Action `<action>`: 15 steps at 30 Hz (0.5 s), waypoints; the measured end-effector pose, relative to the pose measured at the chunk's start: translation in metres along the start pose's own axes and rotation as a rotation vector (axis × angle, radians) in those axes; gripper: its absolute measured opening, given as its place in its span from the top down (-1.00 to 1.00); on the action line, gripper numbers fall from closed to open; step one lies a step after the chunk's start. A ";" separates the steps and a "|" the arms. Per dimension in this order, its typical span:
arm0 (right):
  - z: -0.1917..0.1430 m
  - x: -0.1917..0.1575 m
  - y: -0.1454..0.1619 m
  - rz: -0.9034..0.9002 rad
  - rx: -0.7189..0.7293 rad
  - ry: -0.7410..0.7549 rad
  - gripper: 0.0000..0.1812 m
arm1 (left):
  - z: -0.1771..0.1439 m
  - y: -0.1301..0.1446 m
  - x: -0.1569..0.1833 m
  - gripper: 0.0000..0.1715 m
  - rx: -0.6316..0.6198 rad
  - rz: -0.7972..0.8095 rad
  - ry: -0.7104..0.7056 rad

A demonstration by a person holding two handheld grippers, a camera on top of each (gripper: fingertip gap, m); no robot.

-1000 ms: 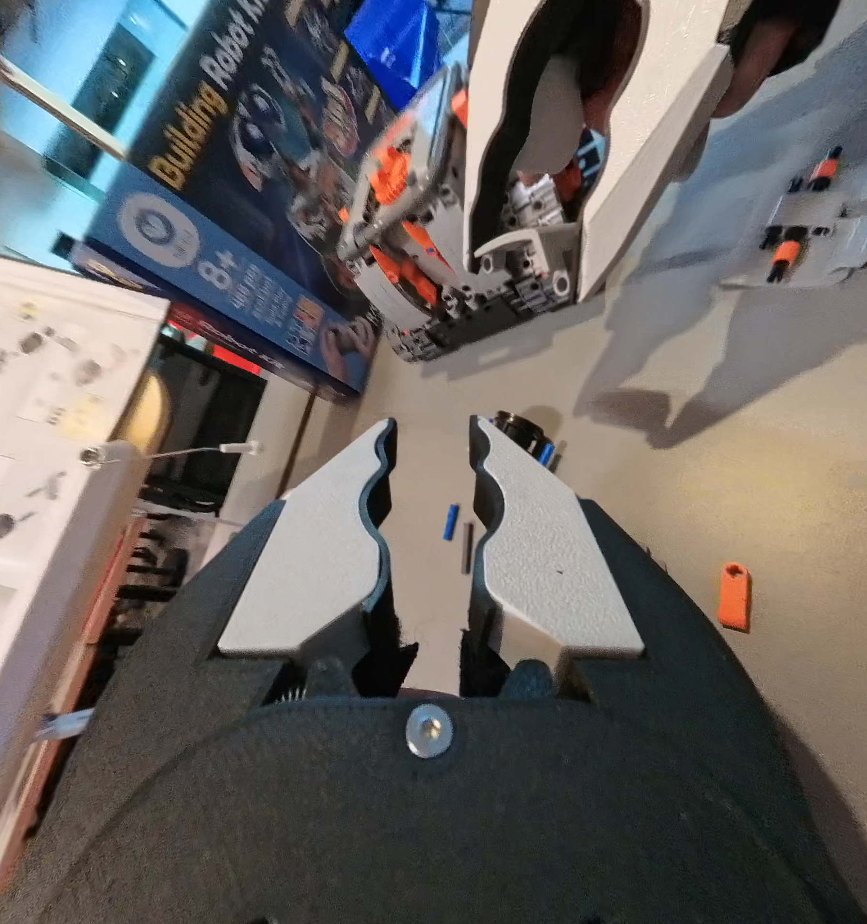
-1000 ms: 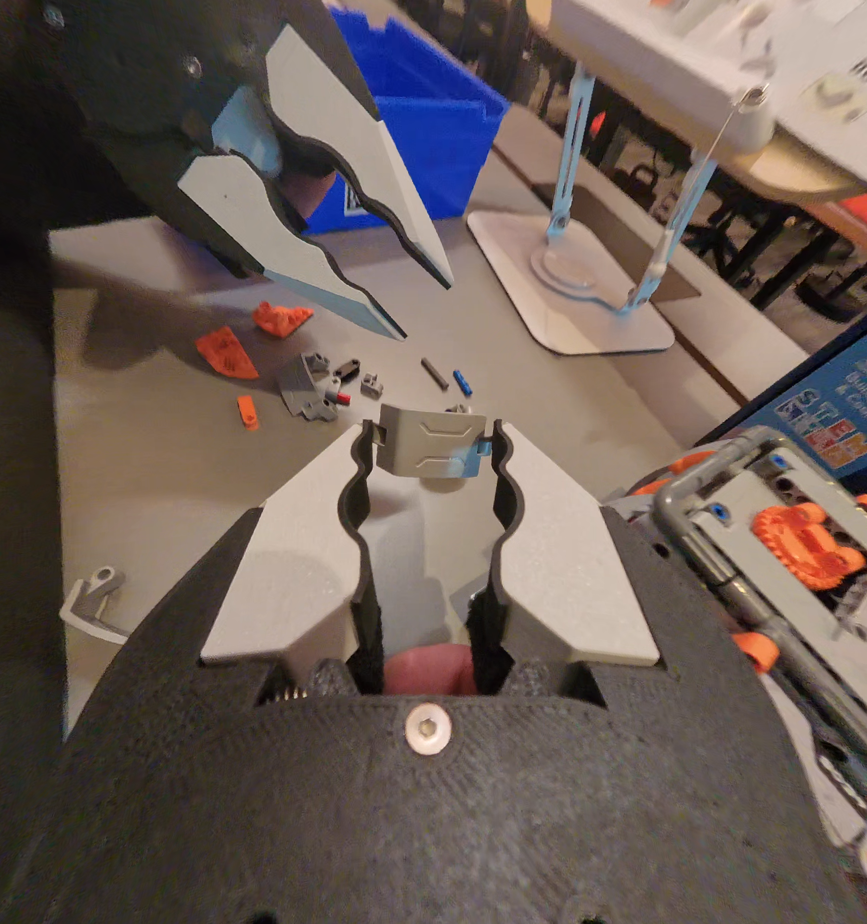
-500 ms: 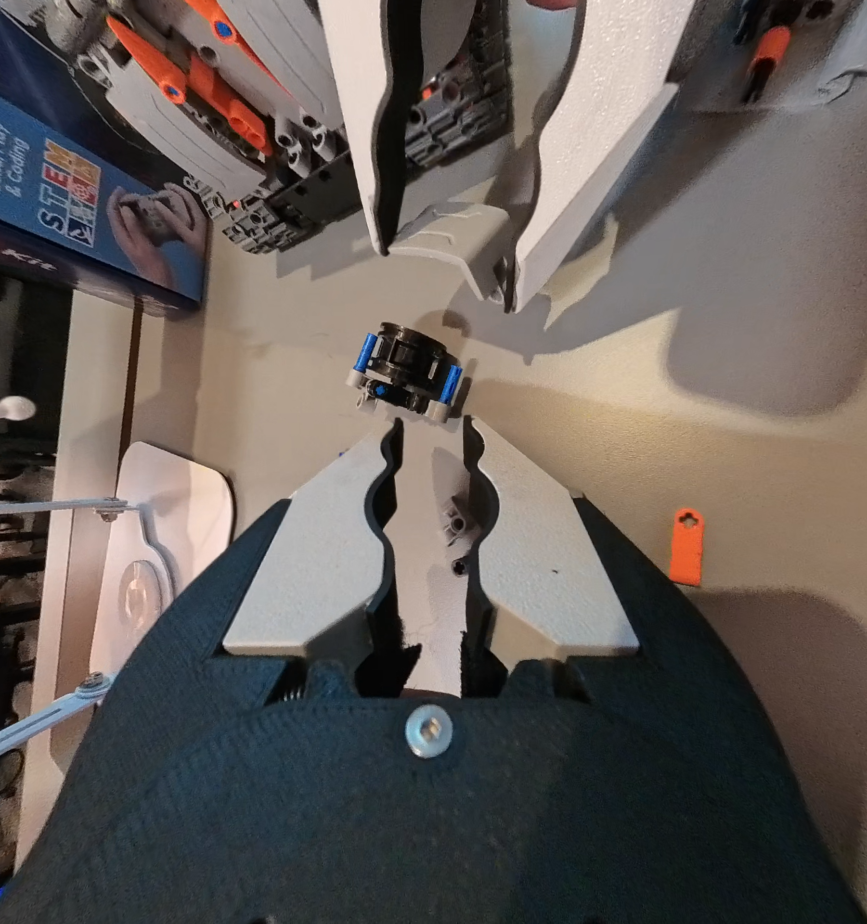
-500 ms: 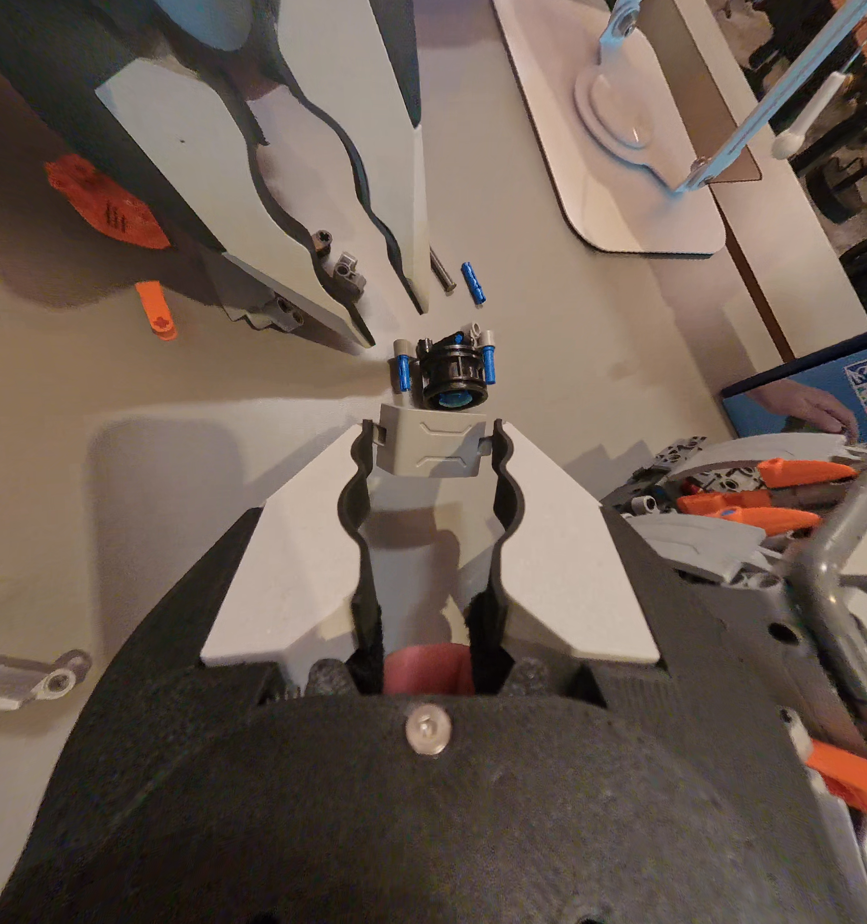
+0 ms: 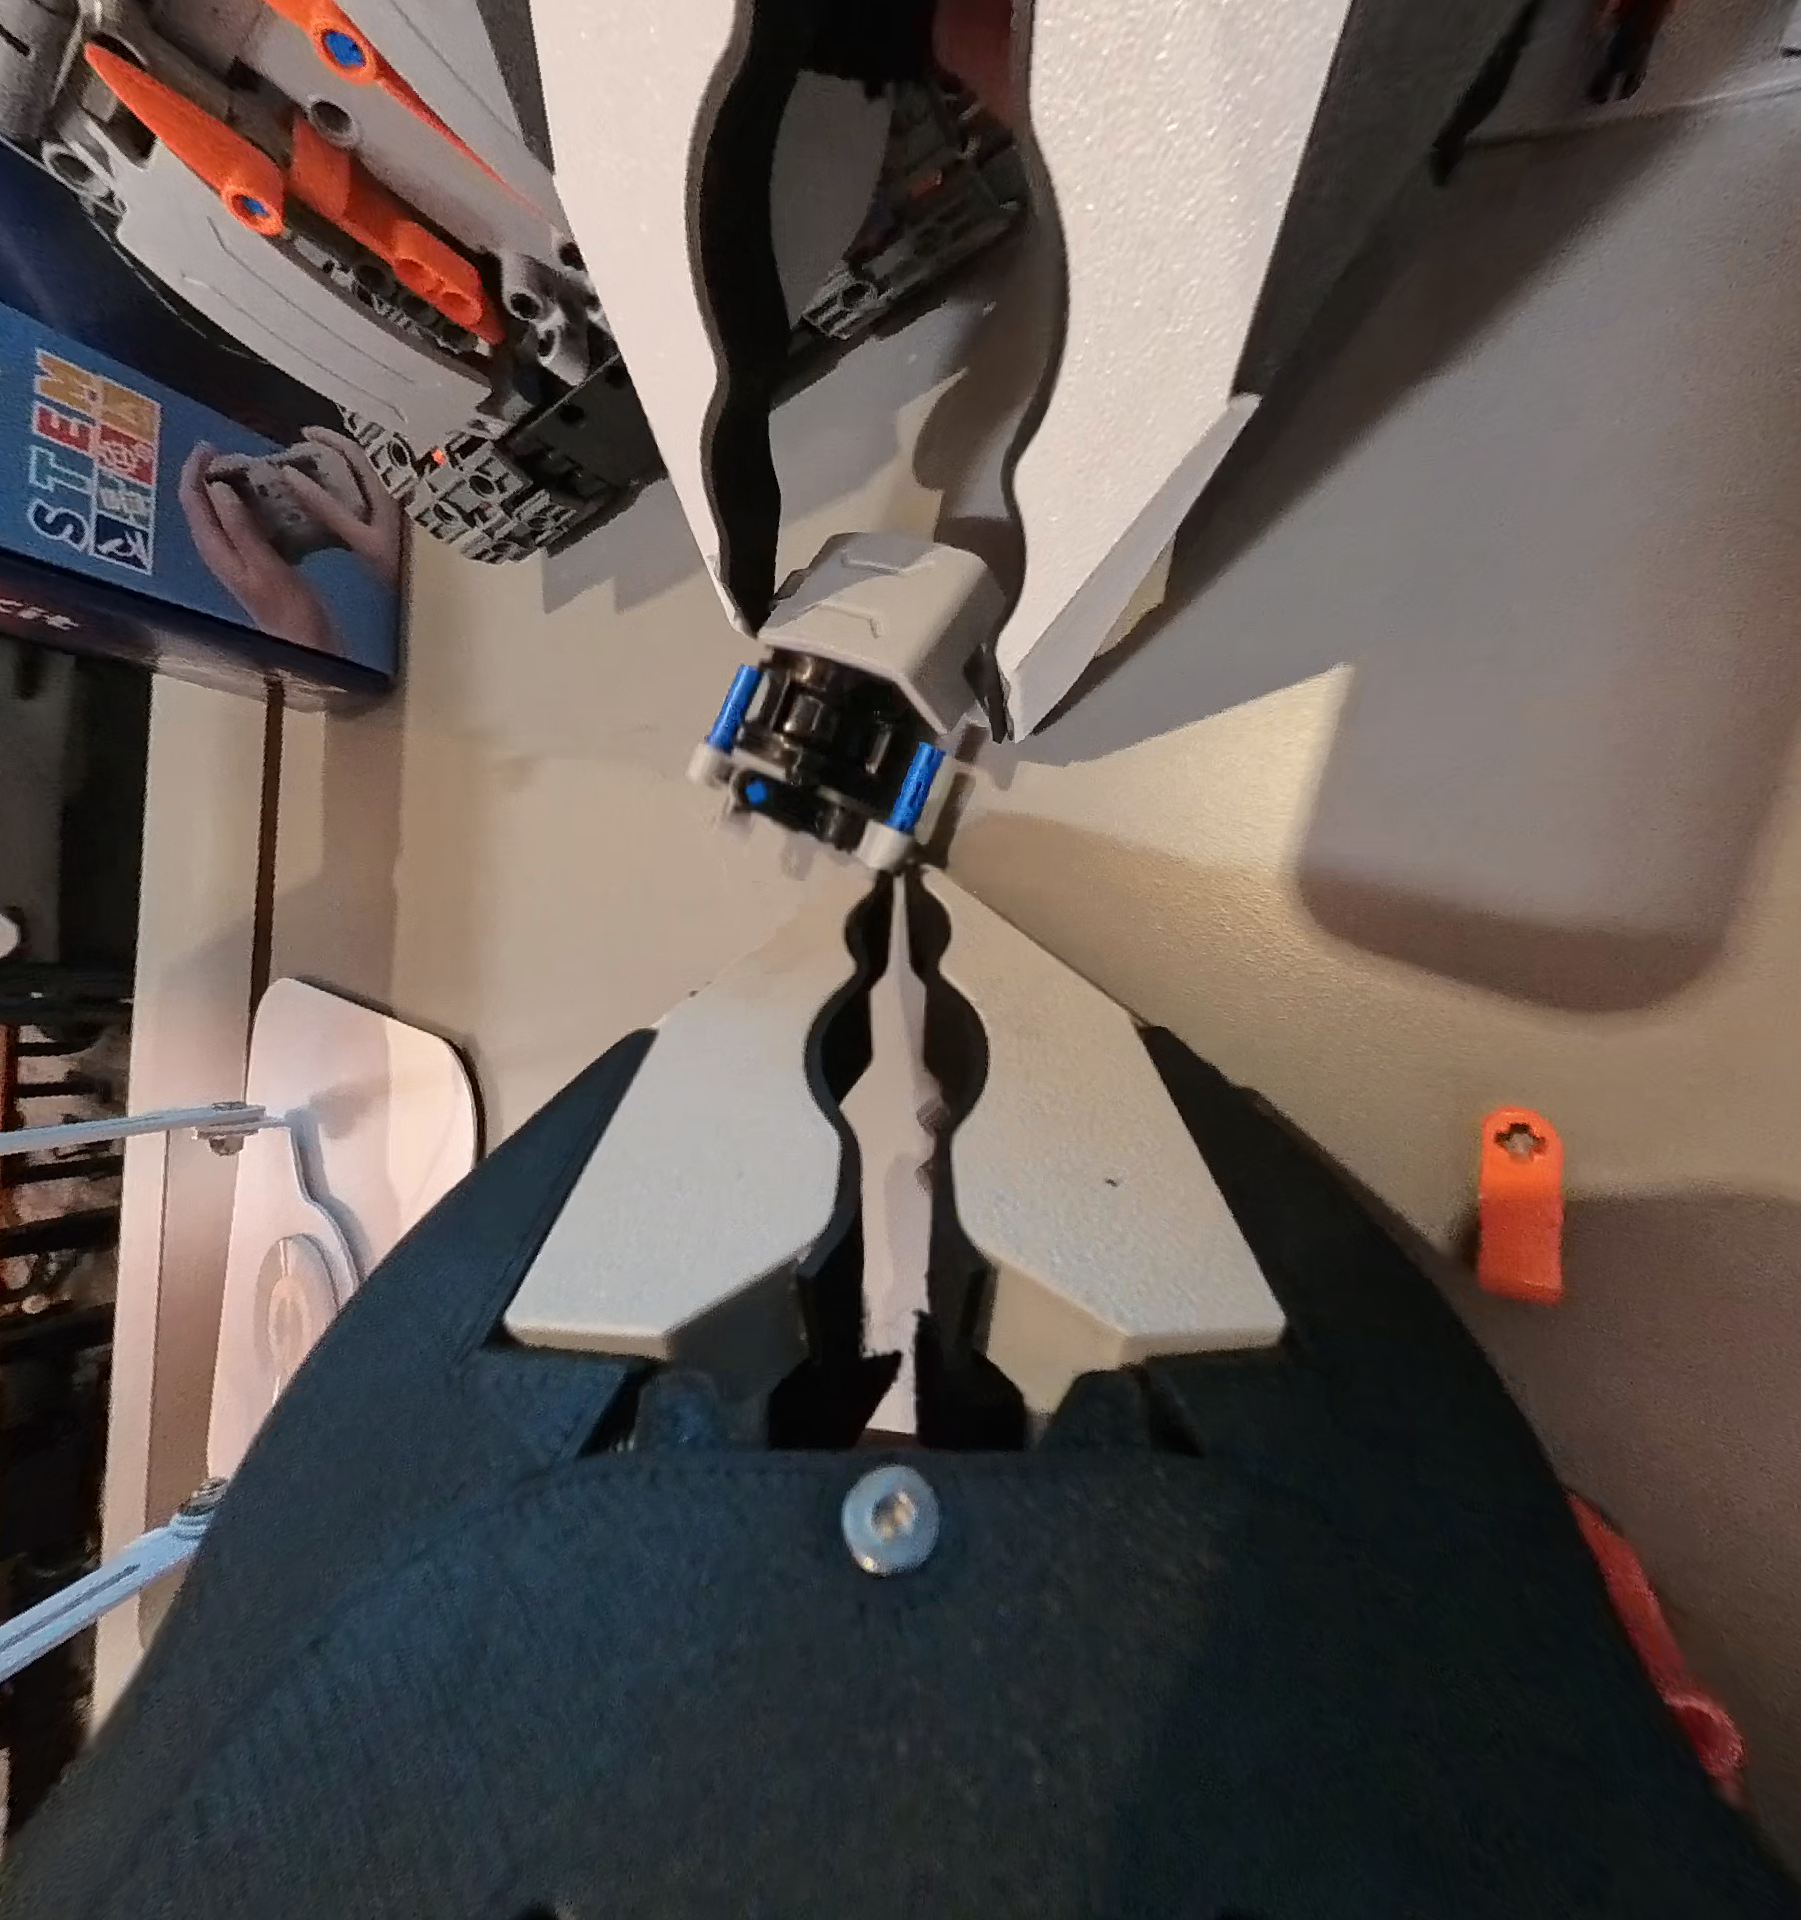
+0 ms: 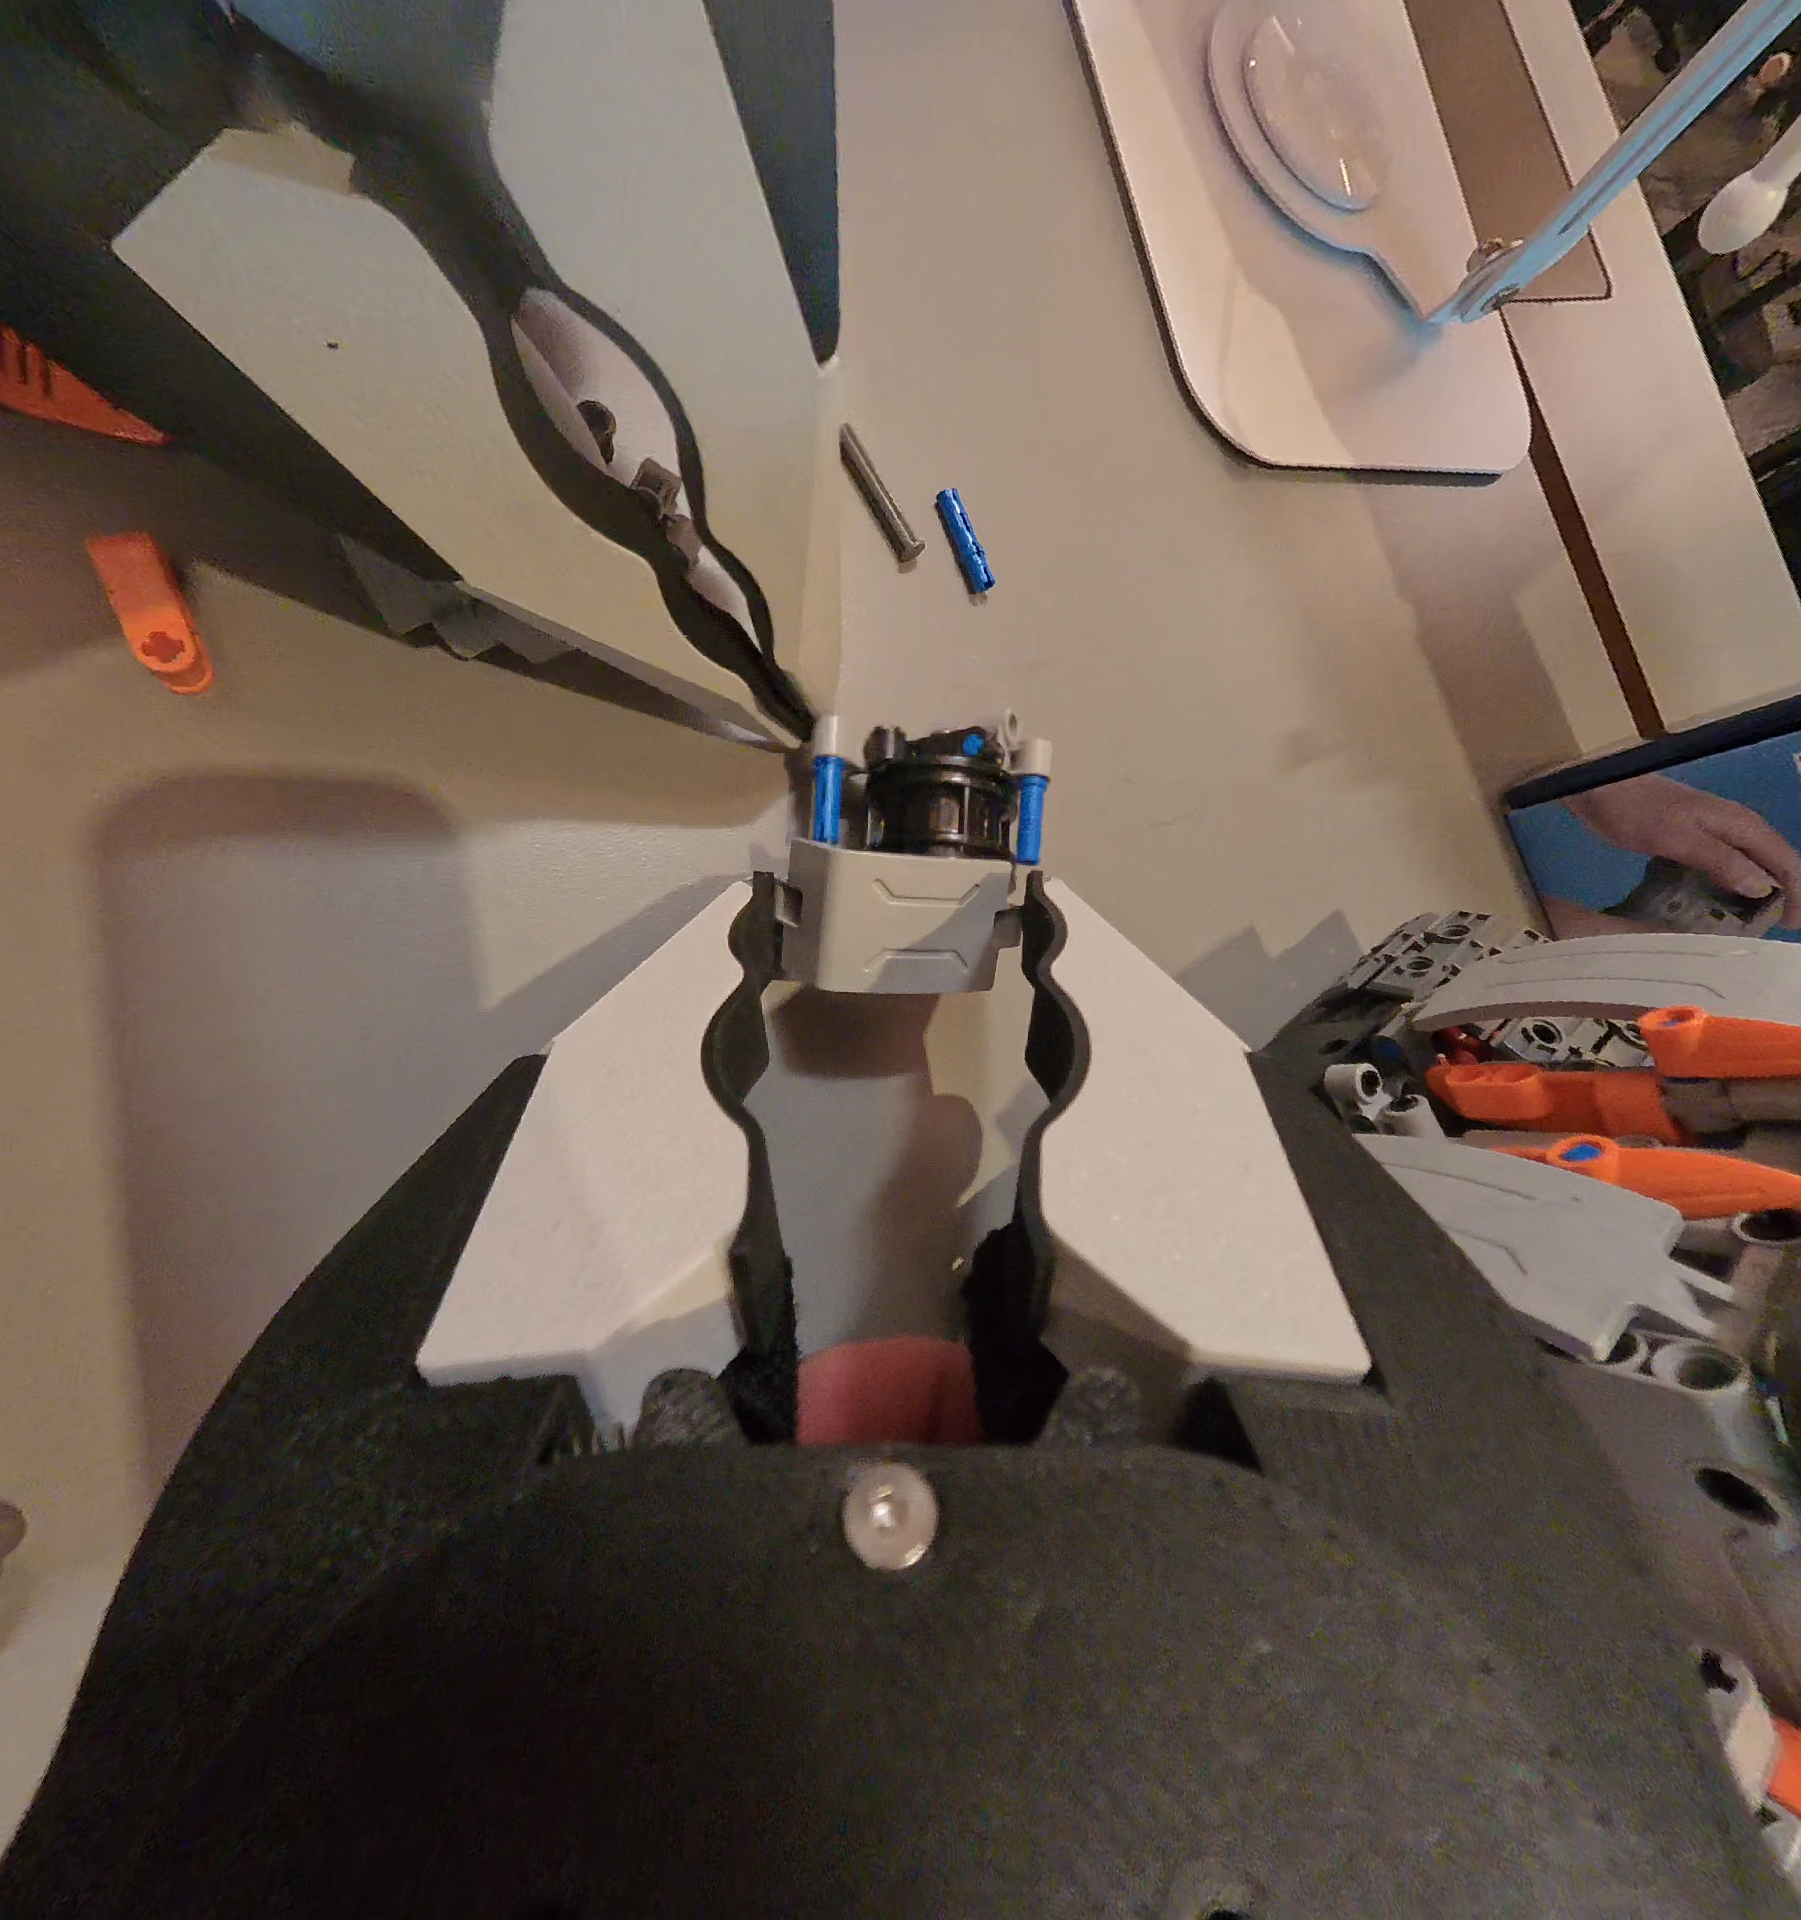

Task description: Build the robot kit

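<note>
My right gripper (image 6: pixel 896 914) is shut on a grey curved panel (image 6: pixel 896 930), held across its fingertips just above the table. The panel sits over the near side of a black round hub with blue pins (image 6: pixel 937 795). In the left wrist view the hub (image 5: pixel 823 758) lies under the panel (image 5: pixel 880 613), with the right gripper (image 5: pixel 875 665) coming in from the top. My left gripper (image 5: pixel 901 883) has its jaws almost together, tips against the hub's grey corner connector. I cannot tell whether it pinches it. It also shows in the right wrist view (image 6: pixel 797 727).
A grey axle (image 6: pixel 880 499) and a blue pin (image 6: pixel 963 540) lie beyond the hub. A small orange beam (image 5: pixel 1519 1216) lies to one side. A partly built grey and orange model (image 6: pixel 1602 1122), a blue box (image 5: pixel 148 499) and a white stand base (image 6: pixel 1343 260) border the area.
My left gripper moved up to the hub and closed its jaws. My right gripper brought the grey panel down over the hub. Both grippers now meet at the hub.
</note>
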State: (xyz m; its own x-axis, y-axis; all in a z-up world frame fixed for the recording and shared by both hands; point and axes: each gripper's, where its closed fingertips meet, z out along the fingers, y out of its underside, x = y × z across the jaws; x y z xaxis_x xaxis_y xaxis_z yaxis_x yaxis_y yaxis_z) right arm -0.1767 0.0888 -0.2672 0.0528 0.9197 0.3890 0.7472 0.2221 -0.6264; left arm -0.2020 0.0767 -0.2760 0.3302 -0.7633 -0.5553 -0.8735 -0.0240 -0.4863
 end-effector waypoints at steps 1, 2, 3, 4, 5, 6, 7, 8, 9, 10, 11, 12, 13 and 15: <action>0.000 0.000 0.000 0.003 -0.001 0.000 0.49 | 0.000 0.000 0.000 1.00 -0.001 0.009 -0.002; 0.000 0.000 0.000 0.006 0.002 -0.001 0.49 | 0.000 0.000 0.000 1.00 -0.001 0.016 -0.005; -0.001 0.000 0.000 0.008 0.002 -0.002 0.49 | 0.000 -0.001 0.000 1.00 -0.002 0.026 -0.008; -0.001 0.000 0.000 0.010 0.001 -0.001 0.49 | 0.000 -0.001 0.001 1.00 -0.003 0.037 -0.012; -0.001 0.000 0.000 0.014 0.001 -0.003 0.49 | 0.000 -0.001 0.002 1.00 -0.007 0.045 -0.009; -0.001 -0.001 0.001 0.016 0.000 -0.006 0.49 | 0.000 -0.002 0.002 1.00 -0.004 0.050 -0.010; -0.001 -0.001 0.001 0.016 -0.002 -0.008 0.49 | -0.001 -0.003 0.001 1.00 -0.003 0.053 -0.015; -0.002 -0.001 0.001 0.013 -0.003 -0.005 0.49 | -0.002 -0.003 0.000 1.00 -0.006 0.057 -0.018; -0.003 -0.001 0.001 0.008 -0.005 -0.001 0.49 | -0.003 -0.003 0.001 1.00 -0.009 0.059 -0.017; -0.003 -0.001 0.001 0.004 -0.007 0.001 0.49 | -0.003 -0.003 0.002 1.00 -0.007 0.061 -0.011; -0.004 -0.001 0.001 0.003 -0.008 0.000 0.49 | -0.004 -0.003 0.003 1.00 -0.002 0.062 -0.004; -0.004 -0.002 0.001 0.003 -0.007 -0.001 0.49 | -0.005 -0.003 0.005 1.00 -0.005 0.063 0.002; -0.004 -0.003 0.002 0.003 -0.008 -0.009 0.49 | -0.006 -0.002 0.006 1.00 -0.009 0.068 0.007; -0.005 -0.005 0.002 0.001 -0.006 -0.025 0.49 | -0.009 -0.002 0.011 1.00 -0.005 0.070 0.036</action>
State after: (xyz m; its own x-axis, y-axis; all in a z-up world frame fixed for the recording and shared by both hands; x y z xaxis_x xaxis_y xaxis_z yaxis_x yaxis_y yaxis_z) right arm -0.1718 0.0826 -0.2669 0.0367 0.9279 0.3710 0.7513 0.2192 -0.6225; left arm -0.1995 0.0622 -0.2751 0.2547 -0.7862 -0.5630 -0.8957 0.0277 -0.4438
